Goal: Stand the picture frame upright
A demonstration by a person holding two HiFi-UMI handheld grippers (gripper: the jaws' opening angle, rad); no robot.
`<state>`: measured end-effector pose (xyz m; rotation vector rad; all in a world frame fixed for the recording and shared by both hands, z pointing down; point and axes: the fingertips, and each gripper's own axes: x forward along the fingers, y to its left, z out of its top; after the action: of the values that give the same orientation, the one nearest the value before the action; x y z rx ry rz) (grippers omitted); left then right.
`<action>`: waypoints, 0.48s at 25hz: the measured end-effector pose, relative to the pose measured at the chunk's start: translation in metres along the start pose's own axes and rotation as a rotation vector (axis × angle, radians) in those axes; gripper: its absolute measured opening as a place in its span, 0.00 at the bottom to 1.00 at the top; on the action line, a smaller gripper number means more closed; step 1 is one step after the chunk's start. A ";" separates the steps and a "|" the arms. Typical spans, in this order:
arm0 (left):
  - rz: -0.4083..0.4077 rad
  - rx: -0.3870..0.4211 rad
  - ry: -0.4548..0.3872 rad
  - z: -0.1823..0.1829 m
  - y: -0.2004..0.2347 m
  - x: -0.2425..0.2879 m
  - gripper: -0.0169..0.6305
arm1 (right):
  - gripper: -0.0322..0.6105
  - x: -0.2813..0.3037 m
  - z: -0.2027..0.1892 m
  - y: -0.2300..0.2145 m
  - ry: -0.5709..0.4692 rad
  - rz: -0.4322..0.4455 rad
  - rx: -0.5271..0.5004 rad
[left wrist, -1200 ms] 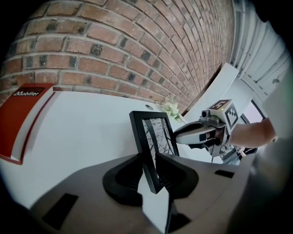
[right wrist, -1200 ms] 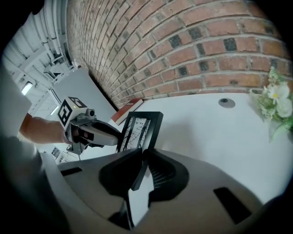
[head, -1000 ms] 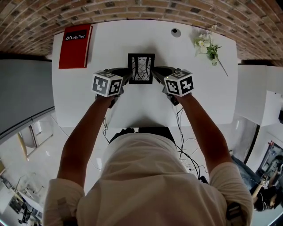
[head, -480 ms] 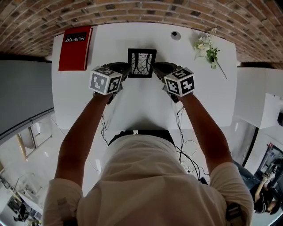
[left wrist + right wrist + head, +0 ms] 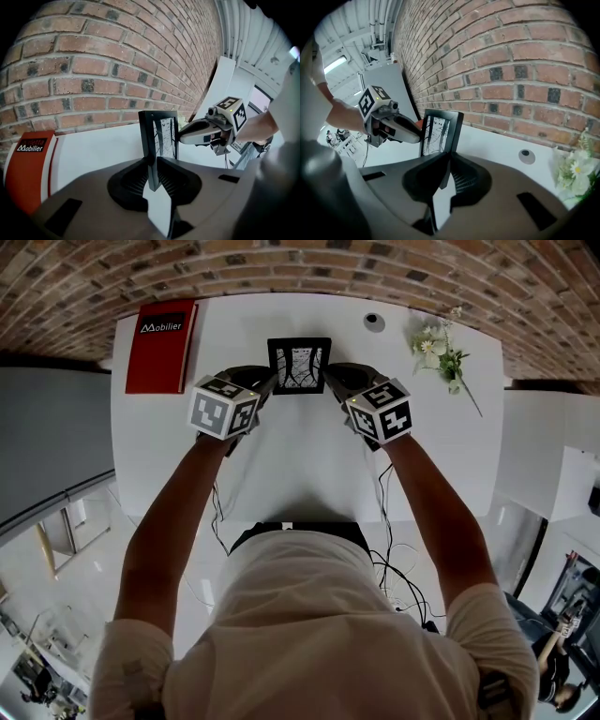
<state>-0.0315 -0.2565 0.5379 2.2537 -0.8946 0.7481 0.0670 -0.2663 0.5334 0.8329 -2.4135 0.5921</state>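
A small black picture frame (image 5: pixel 298 366) with a black-and-white print stands nearly upright on the white table (image 5: pixel 309 456), towards the brick wall. My left gripper (image 5: pixel 266 382) holds its left edge and my right gripper (image 5: pixel 330 379) holds its right edge. In the left gripper view the frame's edge (image 5: pixel 152 140) sits between my jaws (image 5: pixel 153 176), which have just been closing onto it. The right gripper (image 5: pixel 206 131) shows beyond the frame. In the right gripper view the frame (image 5: pixel 440 133) is pinched between the jaws (image 5: pixel 444 180), and the left gripper (image 5: pixel 396 129) is on its far side.
A red book (image 5: pixel 159 341) lies at the table's far left corner. A sprig of white flowers (image 5: pixel 439 345) lies at the far right, and a small round cap (image 5: pixel 374 322) sits beside it. The brick wall (image 5: pixel 300 263) runs along the table's far edge. Cables (image 5: pixel 389 521) hang off the near edge.
Both grippers have carried the frame farther from me, towards the wall, and a little upward. The frame has tipped from leaning back to nearly upright.
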 end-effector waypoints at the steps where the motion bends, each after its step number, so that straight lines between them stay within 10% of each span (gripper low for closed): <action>1: 0.006 0.006 0.000 0.002 0.002 0.000 0.11 | 0.10 0.001 0.001 -0.001 -0.001 -0.001 -0.012; 12: 0.046 0.066 -0.017 0.025 0.015 0.007 0.11 | 0.09 0.012 0.021 -0.021 -0.033 -0.029 -0.103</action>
<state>-0.0312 -0.2853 0.5306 2.3070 -0.9463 0.7907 0.0662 -0.2984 0.5290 0.8385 -2.4347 0.4426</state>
